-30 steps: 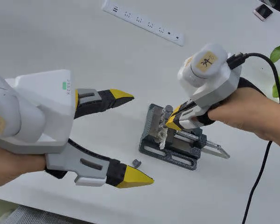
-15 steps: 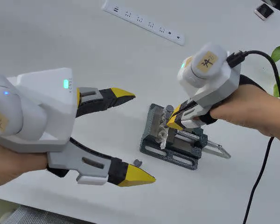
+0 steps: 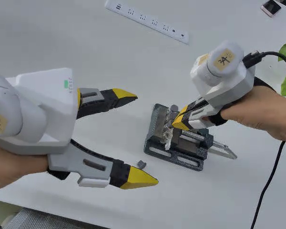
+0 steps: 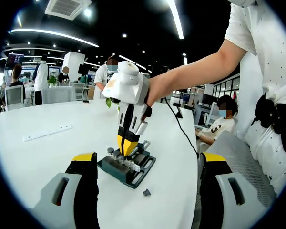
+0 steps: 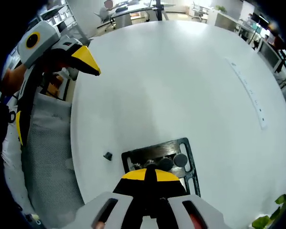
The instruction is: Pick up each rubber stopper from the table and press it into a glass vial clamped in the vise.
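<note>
Rubber stopper lies on the table by the wide-open left gripper, and the right gripper is pinched closed over the vise.

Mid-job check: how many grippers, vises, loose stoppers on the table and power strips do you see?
Grippers: 2 (left gripper, right gripper)
Vise: 1
Loose stopper: 1
Power strip: 1
Total: 5
</note>
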Available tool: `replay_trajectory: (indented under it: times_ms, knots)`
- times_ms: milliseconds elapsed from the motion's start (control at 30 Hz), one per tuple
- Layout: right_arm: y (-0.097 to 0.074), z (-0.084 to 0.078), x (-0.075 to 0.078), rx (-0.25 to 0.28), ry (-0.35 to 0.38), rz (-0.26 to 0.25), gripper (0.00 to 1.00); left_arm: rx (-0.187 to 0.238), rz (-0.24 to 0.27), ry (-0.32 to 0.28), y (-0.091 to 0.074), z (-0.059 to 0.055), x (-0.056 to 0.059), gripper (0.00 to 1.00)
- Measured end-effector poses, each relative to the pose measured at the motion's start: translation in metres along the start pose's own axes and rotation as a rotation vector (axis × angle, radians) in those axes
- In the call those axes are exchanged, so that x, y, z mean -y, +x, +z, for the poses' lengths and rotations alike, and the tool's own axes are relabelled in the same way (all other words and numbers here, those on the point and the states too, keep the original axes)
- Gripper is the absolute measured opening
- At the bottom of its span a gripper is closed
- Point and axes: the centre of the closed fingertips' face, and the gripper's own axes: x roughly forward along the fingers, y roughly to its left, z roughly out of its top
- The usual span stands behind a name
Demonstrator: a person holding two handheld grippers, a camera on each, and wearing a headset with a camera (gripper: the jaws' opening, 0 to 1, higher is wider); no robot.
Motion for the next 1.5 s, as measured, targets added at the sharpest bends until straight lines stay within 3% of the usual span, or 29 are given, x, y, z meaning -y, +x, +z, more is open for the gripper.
replay_trajectory:
  times_ms: [267,467,567,767,1100,1500]
  knots:
    - [-0.006,-0.003,-0.001,0.083,0.098,0.009,0.03,-0.007,-0.003,-0.001,0.000,-0.001,0.000,0.87]
    - [-0.012,0.002,-0.003,0.217,0.238,0.019,0.06,-0.010,-0.009,0.001,0.001,0.000,0.002,0.87]
    - [-0.012,-0.002,0.004,0.256,0.271,-0.013,0.09,-0.016,-0.010,0.002,0.002,0.000,0.002,0.87]
    - [-0.014,-0.001,0.004,0.344,0.336,-0.041,0.16,-0.030,-0.019,0.006,0.002,-0.001,0.005,0.87]
    - [-0.015,0.001,0.006,0.468,0.462,-0.102,0.16,-0.045,-0.034,0.009,0.006,0.001,0.008,0.87]
    - [-0.005,-0.002,0.008,0.509,0.537,-0.122,0.14,-0.062,-0.050,0.013,0.009,0.001,0.012,0.86]
